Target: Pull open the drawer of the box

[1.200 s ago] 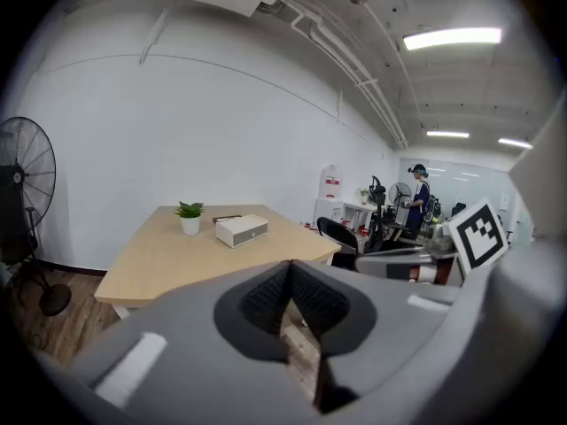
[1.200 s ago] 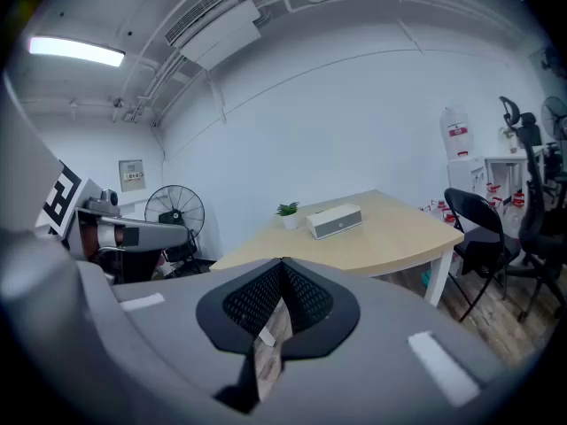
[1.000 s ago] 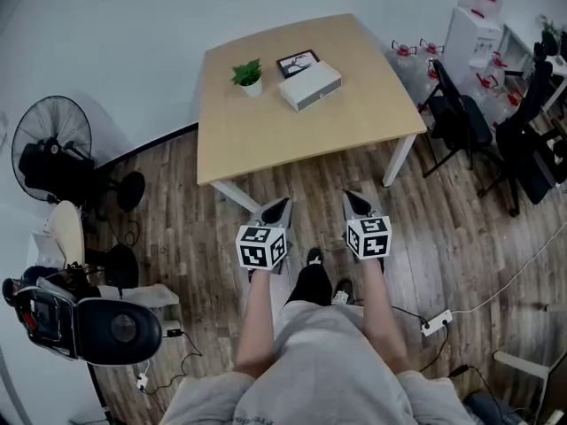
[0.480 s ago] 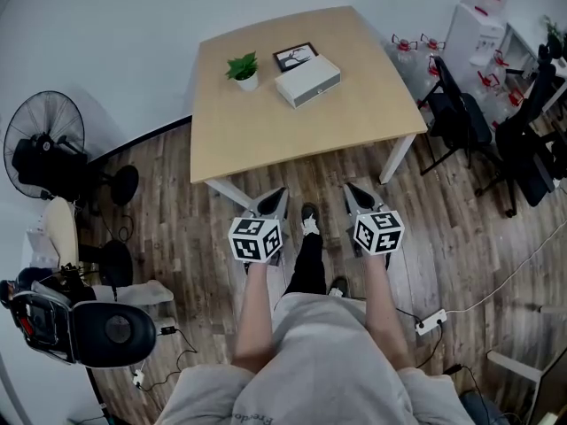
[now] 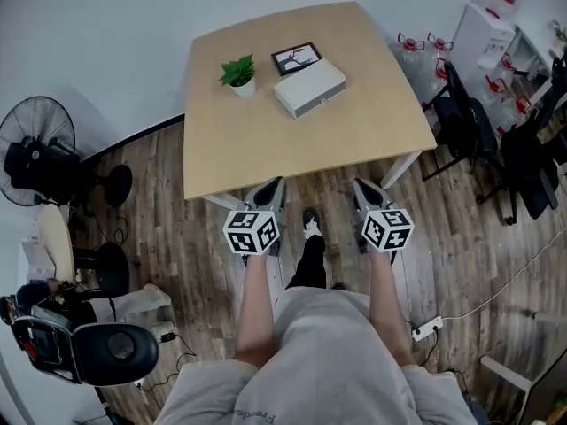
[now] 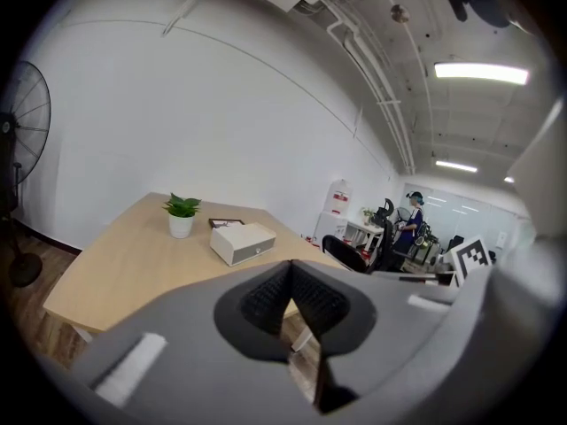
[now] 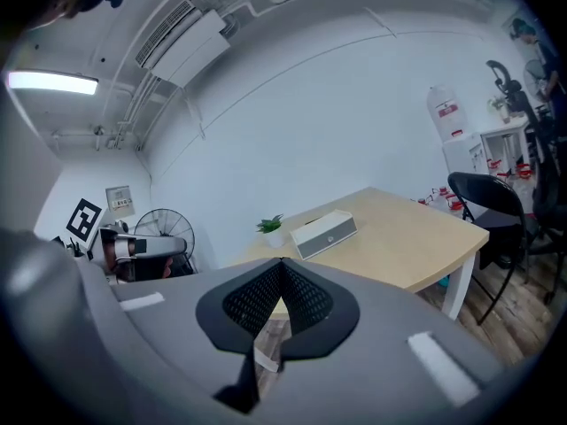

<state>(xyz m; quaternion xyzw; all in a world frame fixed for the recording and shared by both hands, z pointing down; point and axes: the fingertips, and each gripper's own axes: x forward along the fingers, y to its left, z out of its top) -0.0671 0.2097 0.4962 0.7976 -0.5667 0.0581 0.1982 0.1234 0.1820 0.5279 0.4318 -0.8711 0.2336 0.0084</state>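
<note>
Box (image 5: 309, 87) set closed on the table (image 5: 266, 140), untouched.
Head view: the left gripper (image 5: 275, 186) and right gripper (image 5: 361, 187) are held at the table's near edge, well apart from the box, which is seen beside a potted plant (image 5: 237, 73). Left gripper view: the jaws are pressed together, empty. Right gripper view: the jaws are likewise closed on nothing, the box far ahead.

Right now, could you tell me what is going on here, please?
A person stands at the near edge of the table with a tool in each hand. The left tool and the right tool are both shut and empty, pointing toward the table. The box sits farther back, beside a plant and a frame. Its drawer is closed and untouched.
</note>
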